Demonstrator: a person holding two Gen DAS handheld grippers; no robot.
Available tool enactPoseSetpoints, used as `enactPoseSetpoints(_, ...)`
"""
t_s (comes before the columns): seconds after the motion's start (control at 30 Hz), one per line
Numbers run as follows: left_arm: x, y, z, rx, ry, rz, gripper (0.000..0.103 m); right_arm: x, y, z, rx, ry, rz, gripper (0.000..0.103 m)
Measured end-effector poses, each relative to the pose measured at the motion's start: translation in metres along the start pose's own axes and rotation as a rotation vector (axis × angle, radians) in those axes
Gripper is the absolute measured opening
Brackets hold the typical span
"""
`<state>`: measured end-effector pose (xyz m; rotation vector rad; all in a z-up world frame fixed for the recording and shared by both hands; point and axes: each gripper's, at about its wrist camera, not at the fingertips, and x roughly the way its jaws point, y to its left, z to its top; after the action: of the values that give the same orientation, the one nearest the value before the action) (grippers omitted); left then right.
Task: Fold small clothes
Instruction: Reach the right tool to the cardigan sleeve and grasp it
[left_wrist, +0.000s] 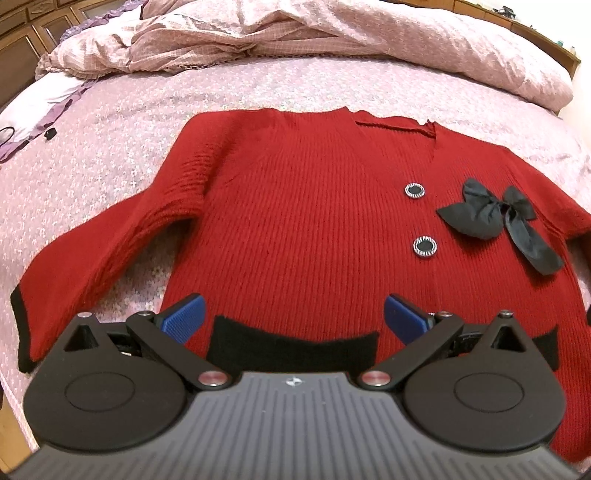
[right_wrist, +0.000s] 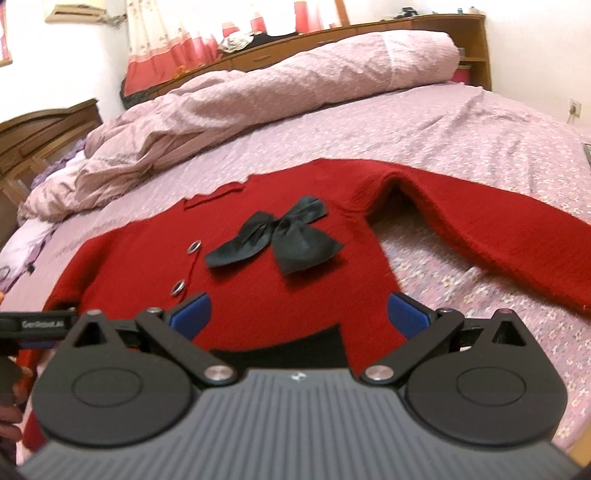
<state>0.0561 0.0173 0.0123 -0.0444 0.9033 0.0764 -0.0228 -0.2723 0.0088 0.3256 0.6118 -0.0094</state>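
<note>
Fingers (left_wrist: 184, 317) of left gripper (left_wrist: 293, 319) and right gripper (right_wrist: 299, 315): spread, empty, above red cardigan (left_wrist: 295, 206) hem on bed (left_wrist: 110, 147). Step: pre-fold, likely; next, grasp a sleeve.

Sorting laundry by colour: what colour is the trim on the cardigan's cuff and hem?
Black, against the red cardigan; the cuff trim shows best in the left wrist view.

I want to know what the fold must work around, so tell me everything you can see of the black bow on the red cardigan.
The black bow looks like satin ribbon with a slight sheen: two broad loops, a small centre knot, and at least one tail trailing toward the hem. It lies flat on the red cardigan, on the chest panel beside the two round black buttons. It touches only the knit; both grippers hover open near the hem, clear of it.
</note>
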Motion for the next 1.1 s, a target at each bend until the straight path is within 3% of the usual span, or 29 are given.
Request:
enactPoseSetpoints(0.37, 0.032, -0.026, 0.024, 0.019, 0.034, -0.021, 0.103, 0.013, -0.047, 0.018, 0.131, -0.017, -0.080, 0.103)
enactPoseSetpoints(0.73, 0.073, -0.063, 0.037, 0.054, 0.073, -0.047, 0.103, 0.028, -0.103, 0.018, 0.386, -0.021, -0.067, 0.103)
enactPoseSetpoints(1.1, 0.094, -0.074, 0.038, 0.102, 0.106, -0.036, 0.103, 0.042, -0.144, 0.011, 0.580, -0.061, -0.071, 0.103)
